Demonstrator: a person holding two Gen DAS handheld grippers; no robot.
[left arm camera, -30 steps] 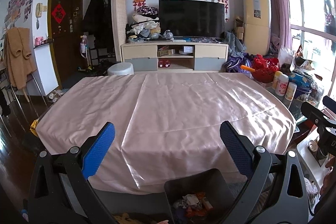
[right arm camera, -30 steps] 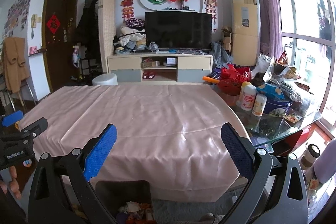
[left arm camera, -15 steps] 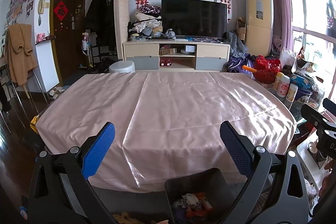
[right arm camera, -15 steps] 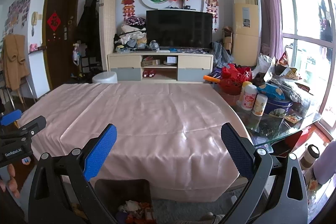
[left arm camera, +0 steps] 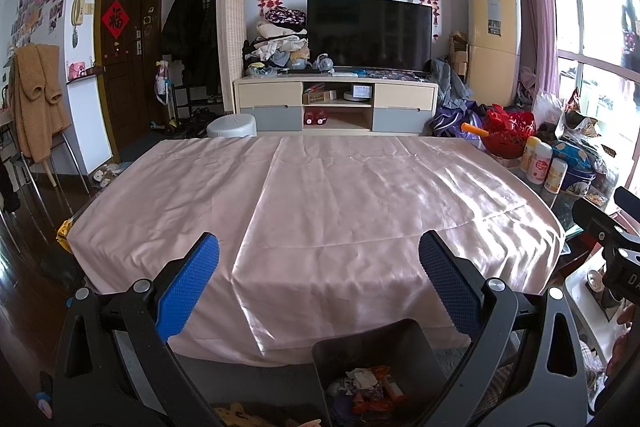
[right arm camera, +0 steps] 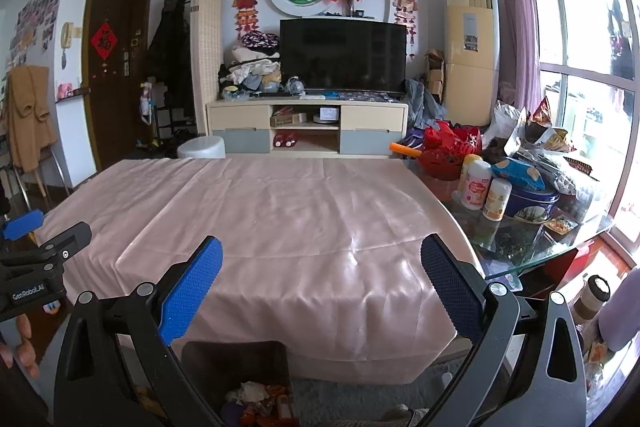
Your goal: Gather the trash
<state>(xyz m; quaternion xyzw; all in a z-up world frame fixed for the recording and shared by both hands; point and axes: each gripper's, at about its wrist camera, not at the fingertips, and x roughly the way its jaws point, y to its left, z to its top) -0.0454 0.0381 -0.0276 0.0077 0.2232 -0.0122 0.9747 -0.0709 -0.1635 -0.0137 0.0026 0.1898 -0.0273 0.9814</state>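
Left hand-held gripper (left arm camera: 319,281): lower centre of the left wrist view, blue-padded fingers spread wide, nothing between them.

Right hand-held gripper (right arm camera: 321,281): lower centre of the right wrist view, fingers equally wide apart, holding nothing. Its body also shows at the right edge of the left wrist view.

Trash bin (left arm camera: 376,343): dark, open-topped, on the floor at the bottom edge of the left wrist view, just below the near edge of the tabletop. Also at bottom centre-left of the right wrist view (right arm camera: 234,361).

Trash (left arm camera: 370,385): crumpled white paper and red-orange wrappers lying inside the trash bin.

Tabletop (left arm camera: 320,203): centre of frame, covered by a shiny pink cloth with fold creases.

Bottles (right arm camera: 484,189): white and yellow, grouped on the bare glass section at centre right of the right wrist view, beside a blue tin (right arm camera: 534,201).

Television (left arm camera: 369,33): upper centre, on a low cabinet (left arm camera: 336,103).
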